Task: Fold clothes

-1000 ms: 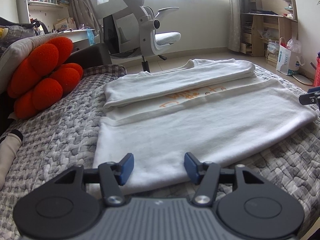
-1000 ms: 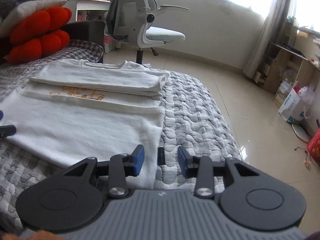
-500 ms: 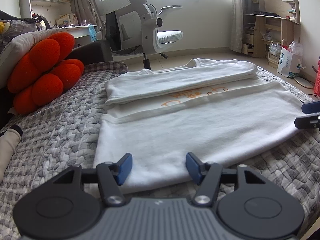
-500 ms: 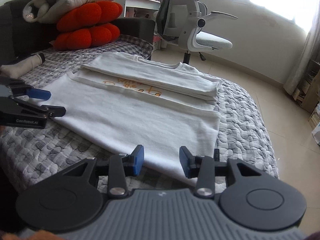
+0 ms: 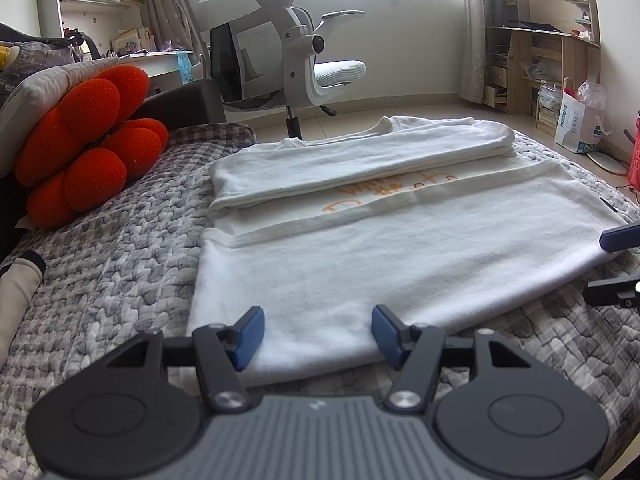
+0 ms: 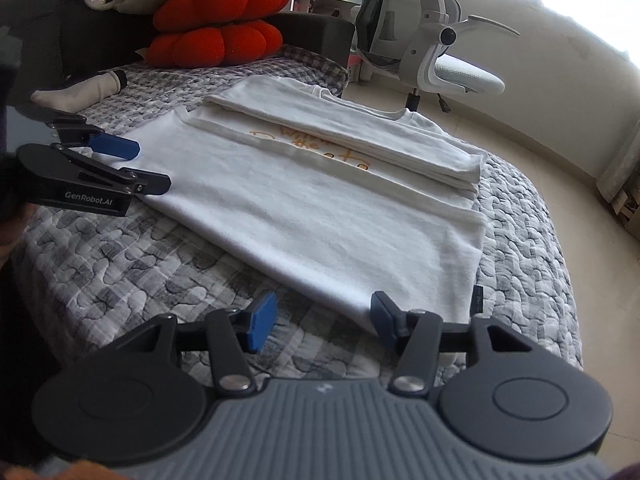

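A grey quilted bed (image 5: 120, 248) filled the room's near side, with an office chair (image 5: 288, 52) and a red cushion (image 5: 88, 140) beyond. The white shirt (image 5: 380, 256) lay flat on it, its far side already folded inward, which left 1 long near edge to take. The left gripper (image 5: 316, 334) sat at that edge with its tongs apart, hem between them, unpinched. The right gripper (image 6: 320, 320) stood at the opposite corner, jaws opening around the hem, likely so both ends could be lifted together.
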`<state>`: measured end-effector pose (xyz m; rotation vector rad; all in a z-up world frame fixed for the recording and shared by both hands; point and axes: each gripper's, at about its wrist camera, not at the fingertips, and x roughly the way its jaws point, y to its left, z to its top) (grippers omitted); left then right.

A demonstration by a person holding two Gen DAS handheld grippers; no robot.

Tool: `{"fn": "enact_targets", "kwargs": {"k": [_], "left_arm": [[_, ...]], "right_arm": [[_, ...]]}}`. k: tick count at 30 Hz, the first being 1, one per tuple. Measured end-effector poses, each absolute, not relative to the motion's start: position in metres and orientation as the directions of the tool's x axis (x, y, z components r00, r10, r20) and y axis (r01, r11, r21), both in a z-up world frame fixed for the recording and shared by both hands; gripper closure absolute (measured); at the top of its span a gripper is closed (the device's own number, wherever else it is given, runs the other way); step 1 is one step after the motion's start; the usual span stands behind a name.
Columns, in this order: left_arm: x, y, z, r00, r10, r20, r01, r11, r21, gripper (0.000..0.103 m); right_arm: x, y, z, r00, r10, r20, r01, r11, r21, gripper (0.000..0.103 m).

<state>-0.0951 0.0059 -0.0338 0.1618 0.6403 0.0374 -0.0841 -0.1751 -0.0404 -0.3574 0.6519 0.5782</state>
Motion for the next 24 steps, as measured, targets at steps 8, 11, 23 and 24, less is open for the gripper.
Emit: {"fn": "enact_targets", "kwargs": {"k": [8,11,23,24], "left_arm": [[-0.089,0.021,-0.031,0.773,0.050,-0.632,-0.010,0.998,0.068,0.036],[-0.089,0.032,-0.028,0.759,0.024,-0.651,-0.022,1.000,0.010,0.036],[-0.087,0.087,-0.021,0.726,-0.127,-0.676,-0.104,0.951,-0.290,0.038],[-0.086,0.092,-0.021,0.723,-0.147,-0.675,-0.109,0.941,-0.322,0.038]], "right_arm": [[-0.088,-0.173,-0.039,0.646,0.408,-0.646,-0.624,0.769,-0.139,0.043],[-0.090,-0.168,-0.038,0.644,0.420,-0.640,-0.638,0.756,-0.146,0.043],[-0.100,-0.105,-0.049,0.668,0.412,-0.620,-0.691,0.652,-0.311,0.043],[-0.102,-0.098,-0.050,0.672,0.414,-0.613,-0.697,0.635,-0.335,0.043]]}}
